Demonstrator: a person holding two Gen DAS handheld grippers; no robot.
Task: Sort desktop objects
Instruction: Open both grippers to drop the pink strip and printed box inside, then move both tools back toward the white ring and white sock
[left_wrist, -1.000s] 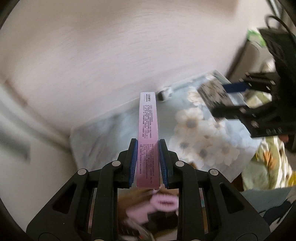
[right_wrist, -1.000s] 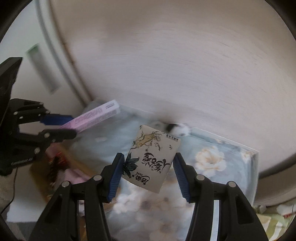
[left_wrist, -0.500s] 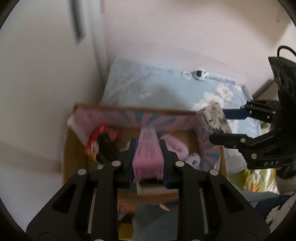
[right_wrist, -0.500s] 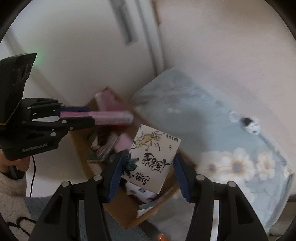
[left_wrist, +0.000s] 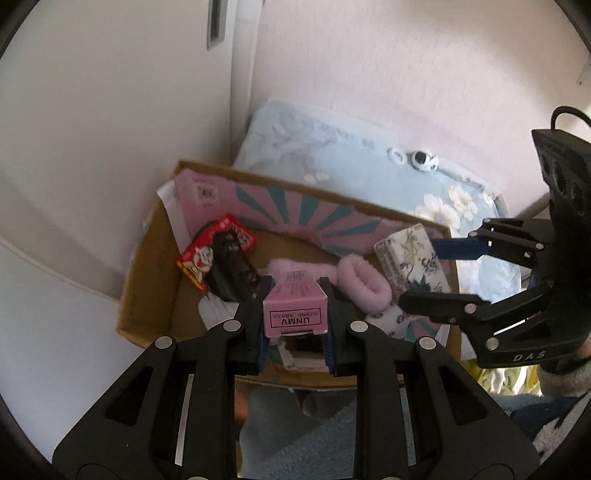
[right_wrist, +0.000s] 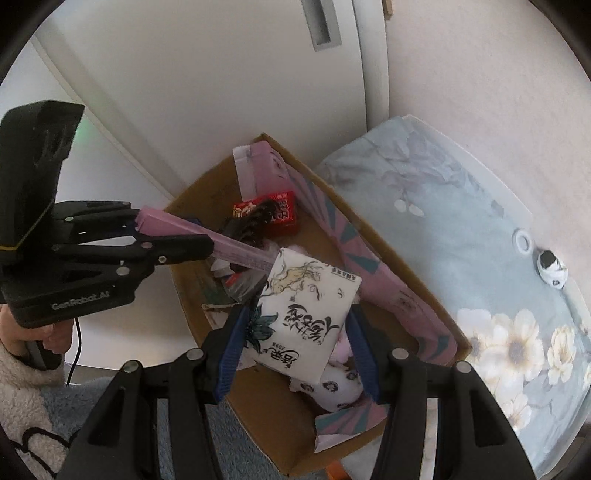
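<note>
Both grippers have moved over the cardboard box (left_wrist: 147, 266): left gripper (left_wrist: 295, 314) squeezes the pink carton (left_wrist: 295, 306), right gripper (right_wrist: 299, 332) squeezes the tissue pack (right_wrist: 306, 317).

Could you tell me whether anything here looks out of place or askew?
Two small items remain outside the cardboard box: a black-and-white toy and a white ring lie on the floral cloth. The tissue pack sits tilted in the right gripper. Nothing looks spilled or damaged.
</note>
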